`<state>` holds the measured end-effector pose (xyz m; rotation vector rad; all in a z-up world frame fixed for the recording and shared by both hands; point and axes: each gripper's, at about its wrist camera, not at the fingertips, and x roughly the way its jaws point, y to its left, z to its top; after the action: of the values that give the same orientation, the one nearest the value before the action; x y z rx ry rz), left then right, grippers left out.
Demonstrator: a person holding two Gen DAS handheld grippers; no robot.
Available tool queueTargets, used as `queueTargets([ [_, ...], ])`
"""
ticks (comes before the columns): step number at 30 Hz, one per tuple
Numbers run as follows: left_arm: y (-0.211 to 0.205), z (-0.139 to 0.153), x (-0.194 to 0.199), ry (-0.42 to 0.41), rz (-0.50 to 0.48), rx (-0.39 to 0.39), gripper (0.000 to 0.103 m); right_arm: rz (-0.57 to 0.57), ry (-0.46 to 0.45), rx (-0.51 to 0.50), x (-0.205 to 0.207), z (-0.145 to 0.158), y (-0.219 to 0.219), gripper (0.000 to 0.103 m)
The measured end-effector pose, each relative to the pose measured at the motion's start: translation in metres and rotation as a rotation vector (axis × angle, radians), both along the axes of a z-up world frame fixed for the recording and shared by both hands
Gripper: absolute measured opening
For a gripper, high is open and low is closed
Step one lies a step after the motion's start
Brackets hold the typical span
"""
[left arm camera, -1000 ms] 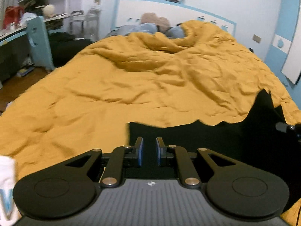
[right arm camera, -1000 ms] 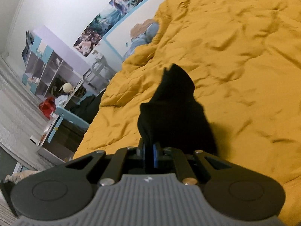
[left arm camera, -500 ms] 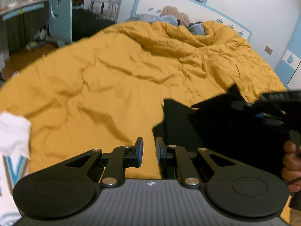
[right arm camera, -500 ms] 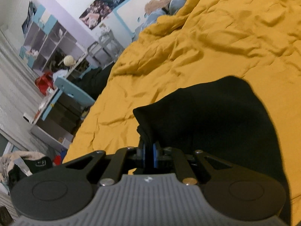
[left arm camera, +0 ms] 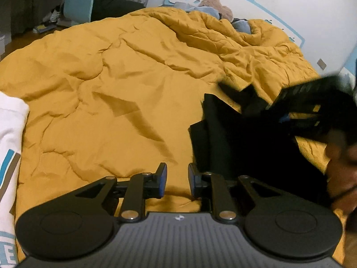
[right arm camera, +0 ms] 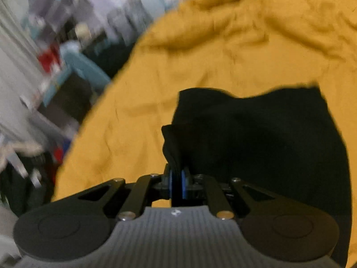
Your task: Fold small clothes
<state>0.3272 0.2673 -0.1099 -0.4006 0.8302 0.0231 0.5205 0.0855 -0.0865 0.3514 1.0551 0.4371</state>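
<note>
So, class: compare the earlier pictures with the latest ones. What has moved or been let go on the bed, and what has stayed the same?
The left gripper has let go of the black garment; its jaws have just been opening and now stand empty over the yellow duvet. The right gripper has carried its pinched edge across, so the garment lies doubled over. The right grip and the white shirt stay as they were.

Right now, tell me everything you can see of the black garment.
The black garment is plain, soft cloth with no visible print, lying partly folded and rumpled on the yellow quilt. The right claw is shut on a bunched corner, lifting that edge. The left claw is open beside its near edge with nothing between its pads.
</note>
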Motion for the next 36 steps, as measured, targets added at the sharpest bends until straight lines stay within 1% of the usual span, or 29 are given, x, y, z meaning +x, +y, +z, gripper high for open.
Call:
queueTargets([
  [2, 0.003, 0.001, -0.003, -0.001, 0.002, 0.006, 0.023, 0.033, 0.003, -0.024, -0.005, -0.003, 0.009, 0.003],
  [5, 0.009, 0.007, -0.006, -0.012, 0.024, 0.006, 0.024, 0.064, 0.021, -0.068, -0.003, 0.001, 0.022, 0.004],
  [6, 0.01, 0.01, -0.008, -0.019, 0.031, -0.005, 0.024, 0.071, 0.033, -0.073, -0.002, 0.002, 0.023, 0.006],
  [8, 0.012, 0.017, -0.012, -0.039, 0.034, -0.036, 0.025, 0.094, 0.05, -0.06, -0.008, 0.005, 0.021, 0.012],
  [10, 0.011, 0.027, -0.018, -0.068, 0.022, -0.064, 0.03, 0.133, 0.041, -0.03, -0.015, 0.017, 0.019, 0.013],
  [11, 0.011, 0.032, -0.021, -0.083, 0.017, -0.079, 0.033, 0.157, 0.027, -0.008, -0.025, 0.025, 0.015, 0.014],
  [13, 0.009, 0.042, -0.029, -0.109, 0.005, -0.113, 0.037, 0.188, -0.015, 0.009, -0.043, 0.042, 0.006, 0.018],
  [16, 0.005, 0.054, -0.044, -0.142, -0.023, -0.185, 0.045, 0.195, -0.067, 0.011, -0.072, 0.061, -0.02, 0.02],
  [18, 0.001, 0.059, -0.053, -0.151, -0.033, -0.214, 0.055, 0.188, -0.089, 0.005, -0.087, 0.066, -0.038, 0.021],
  [19, 0.0, 0.06, -0.058, -0.152, -0.037, -0.224, 0.057, 0.182, -0.102, -0.002, -0.098, 0.068, -0.05, 0.022],
  [20, -0.002, 0.06, -0.063, -0.152, -0.039, -0.234, 0.062, 0.175, -0.116, -0.011, -0.107, 0.067, -0.062, 0.024],
  [21, -0.004, 0.058, -0.067, -0.151, -0.039, -0.246, 0.068, 0.17, -0.129, -0.017, -0.116, 0.066, -0.071, 0.026],
  [23, -0.006, 0.05, -0.072, -0.139, -0.035, -0.282, 0.075, 0.159, -0.146, -0.033, -0.135, 0.059, -0.095, 0.033],
  [24, -0.007, 0.044, -0.073, -0.124, -0.028, -0.302, 0.077, 0.155, -0.149, -0.046, -0.142, 0.055, -0.104, 0.034],
  [26, -0.009, 0.028, -0.072, -0.078, -0.008, -0.342, 0.077, 0.143, -0.154, -0.093, -0.159, 0.04, -0.124, 0.034],
  [28, -0.012, 0.011, -0.066, -0.041, 0.003, -0.385, 0.078, 0.135, -0.16, -0.144, -0.17, 0.028, -0.135, 0.036],
  [30, -0.014, -0.003, -0.057, -0.005, 0.005, -0.403, 0.078, 0.131, -0.167, -0.18, -0.183, 0.016, -0.147, 0.038],
  [32, -0.016, -0.016, -0.047, 0.038, 0.012, -0.422, 0.078, 0.133, -0.184, -0.205, -0.195, 0.007, -0.156, 0.045],
  [34, -0.017, -0.026, -0.04, 0.057, 0.01, -0.458, 0.076, 0.159, -0.2, -0.231, -0.205, -0.002, -0.159, 0.049],
  [35, -0.018, -0.031, -0.039, 0.057, 0.005, -0.471, 0.071, 0.176, -0.211, -0.242, -0.21, -0.005, -0.158, 0.053],
  [36, -0.02, -0.034, -0.038, 0.058, 0.004, -0.475, 0.056, 0.199, -0.227, -0.262, -0.215, -0.008, -0.157, 0.054],
])
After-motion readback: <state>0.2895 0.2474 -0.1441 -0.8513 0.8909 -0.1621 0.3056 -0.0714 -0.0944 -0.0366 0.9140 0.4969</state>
